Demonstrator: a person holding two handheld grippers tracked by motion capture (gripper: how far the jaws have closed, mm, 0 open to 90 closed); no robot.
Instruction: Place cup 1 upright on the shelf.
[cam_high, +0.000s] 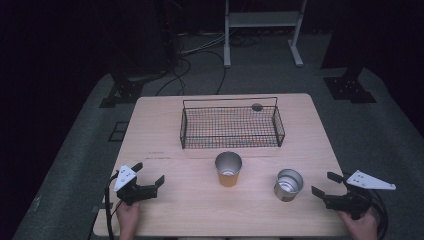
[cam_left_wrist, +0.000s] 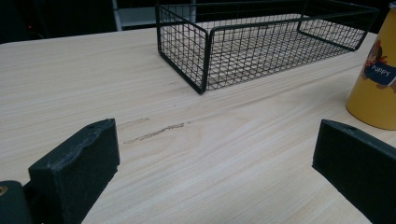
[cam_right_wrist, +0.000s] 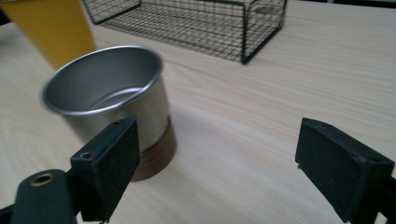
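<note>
- Now the left gripper (cam_high: 148, 184) sits low at the near left of the table (cam_high: 165, 215), its jaws wide apart and holding nothing.
- Over on the near right, the right gripper (cam_high: 327, 183) also has wide jaws and holds nothing.
- Between them stand a yellow cup (cam_high: 228, 169) and a shiny metal cup (cam_high: 288, 184).
- Behind the cups sits a black wire basket (cam_high: 231, 126).

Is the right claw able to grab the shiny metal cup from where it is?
Probably yes. The right claw is open, and the metal cup stands just beside it on bare table, with nothing between them.
</note>
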